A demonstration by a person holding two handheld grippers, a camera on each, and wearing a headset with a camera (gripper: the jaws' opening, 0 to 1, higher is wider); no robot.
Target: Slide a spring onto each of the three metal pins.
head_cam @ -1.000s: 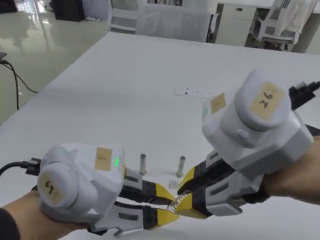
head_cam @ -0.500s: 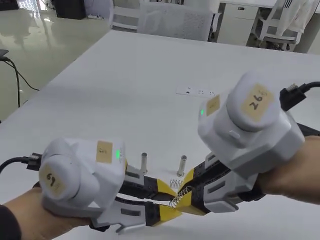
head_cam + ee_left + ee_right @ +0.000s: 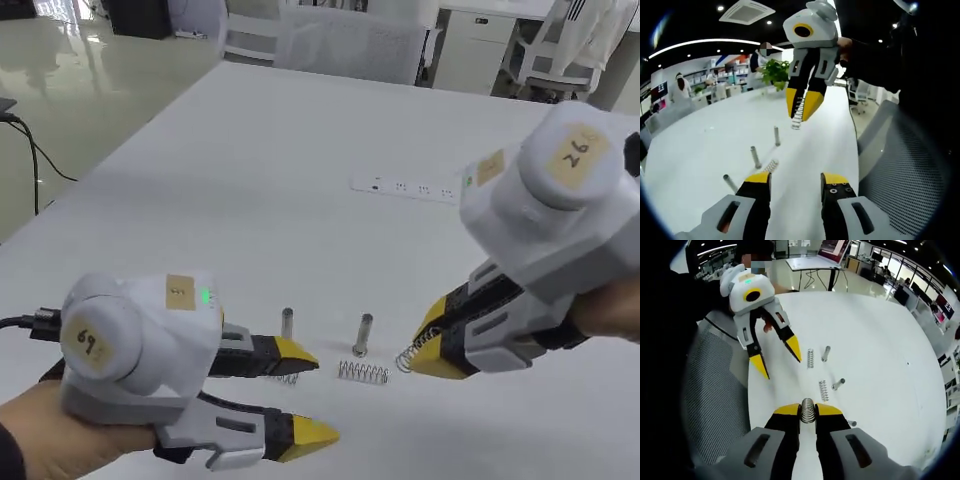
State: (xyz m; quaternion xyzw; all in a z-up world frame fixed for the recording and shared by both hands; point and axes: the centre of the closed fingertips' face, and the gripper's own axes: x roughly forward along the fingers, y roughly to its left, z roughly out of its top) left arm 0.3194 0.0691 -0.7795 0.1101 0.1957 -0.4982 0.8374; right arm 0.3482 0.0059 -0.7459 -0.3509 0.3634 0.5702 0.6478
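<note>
the right gripper [image 3: 808, 413] carries the risk here: it pinches a spring [image 3: 408, 354] by one end, so the free coils stick out past the yellow tips and can sway or bend. if they meet a pin's top off-centre, the spring may buckle, twist out of the jaws or knock the pin over, and a harder squeeze could crush the coils. its jaws are nearly closed, with just the spring's width between them, and it is held above the white table [image 3: 250, 200]. nearest the person, the left gripper [image 3: 305, 395] hovers low with its jaws wide apart and nothing between them. a careless sweep from it could roll the small loose spring [image 3: 283, 377] lying just beside its upper tip. a little further out, a second loose spring [image 3: 362, 372] lies flat in front of the right-hand pin [image 3: 362, 333], close below the held spring. the middle pin [image 3: 287, 323] stands upright just beyond the left gripper's jaws, and the left gripper view shows a third pin [image 3: 730, 182] in line with them. all three look bare. well beyond them a power strip [image 3: 405, 187] lies on the table.
</note>
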